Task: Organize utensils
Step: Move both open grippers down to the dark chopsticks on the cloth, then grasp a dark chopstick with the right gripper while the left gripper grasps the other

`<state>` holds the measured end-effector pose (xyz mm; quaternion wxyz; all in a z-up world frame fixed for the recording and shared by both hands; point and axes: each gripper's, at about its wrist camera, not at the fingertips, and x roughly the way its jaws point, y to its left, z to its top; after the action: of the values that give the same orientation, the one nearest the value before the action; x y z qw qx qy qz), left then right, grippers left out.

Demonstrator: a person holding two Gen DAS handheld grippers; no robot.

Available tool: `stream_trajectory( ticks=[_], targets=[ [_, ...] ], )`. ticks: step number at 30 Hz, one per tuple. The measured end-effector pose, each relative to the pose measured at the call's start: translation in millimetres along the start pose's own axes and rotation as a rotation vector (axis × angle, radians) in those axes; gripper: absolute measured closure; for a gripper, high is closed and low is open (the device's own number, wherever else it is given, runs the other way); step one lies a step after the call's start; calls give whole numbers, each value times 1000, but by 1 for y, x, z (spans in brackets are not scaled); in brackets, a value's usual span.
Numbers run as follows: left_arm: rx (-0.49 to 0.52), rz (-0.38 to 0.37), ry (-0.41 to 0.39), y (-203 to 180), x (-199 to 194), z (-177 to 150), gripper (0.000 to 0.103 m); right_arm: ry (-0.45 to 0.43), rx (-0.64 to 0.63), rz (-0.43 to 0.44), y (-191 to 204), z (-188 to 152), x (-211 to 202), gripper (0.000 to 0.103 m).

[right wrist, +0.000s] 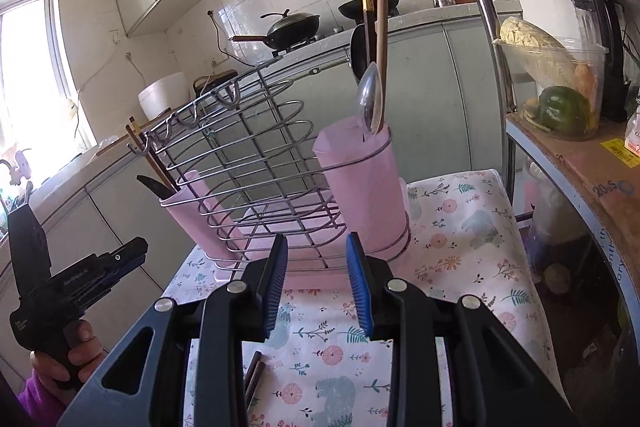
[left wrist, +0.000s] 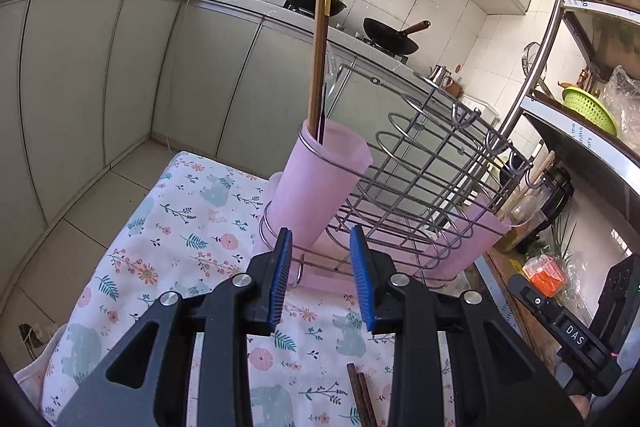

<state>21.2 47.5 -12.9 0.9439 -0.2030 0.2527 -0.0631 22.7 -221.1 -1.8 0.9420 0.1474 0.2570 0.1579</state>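
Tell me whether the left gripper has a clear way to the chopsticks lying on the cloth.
Probably yes: the left gripper is open and empty, and the chopsticks lie uncovered on the cloth just below it.

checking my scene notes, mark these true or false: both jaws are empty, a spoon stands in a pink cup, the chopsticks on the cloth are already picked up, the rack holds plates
1. Both grippers, left and right, have open, empty jaws. True.
2. A spoon stands in a pink cup. True.
3. The chopsticks on the cloth are already picked up. False: they lie on the floral cloth, untouched.
4. The wire rack holds plates. False: its slots show none.
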Motion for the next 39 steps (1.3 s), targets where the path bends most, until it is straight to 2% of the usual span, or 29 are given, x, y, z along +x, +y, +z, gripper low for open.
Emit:
stream_trajectory(
  ticks=[10, 13, 16, 20, 23, 26, 28, 36, 39],
  targets=[
    [-9, 0, 75, 4, -8, -13, 73, 96, 28, 18, 8, -12, 5, 74],
    [-7, 2, 109, 5, -9, -18, 73, 143, 66, 30, 3, -16, 12, 74],
    [4, -27, 156, 4, -7, -24, 73, 213, 135, 58, -4, -22, 22, 74],
    [13, -106, 314, -3, 8, -36, 73, 323, 235, 113, -15, -34, 36, 74],
    [-20, -178, 447, -7, 24, -51, 74, 404, 306, 168, -20, -45, 45, 74],
    [-61, -194, 539, -9, 37, -63, 74, 479, 361, 221, -22, -58, 53, 74],
    [-89, -178, 585, -7, 46, -71, 74, 516, 383, 243, -21, -66, 58, 74],
    [-79, -130, 574, -5, 45, -75, 74, 616, 378, 279, -1, -82, 77, 74],
    [-79, -125, 563, -1, 40, -74, 74, 638, 349, 265, 7, -86, 85, 74]
  ],
)
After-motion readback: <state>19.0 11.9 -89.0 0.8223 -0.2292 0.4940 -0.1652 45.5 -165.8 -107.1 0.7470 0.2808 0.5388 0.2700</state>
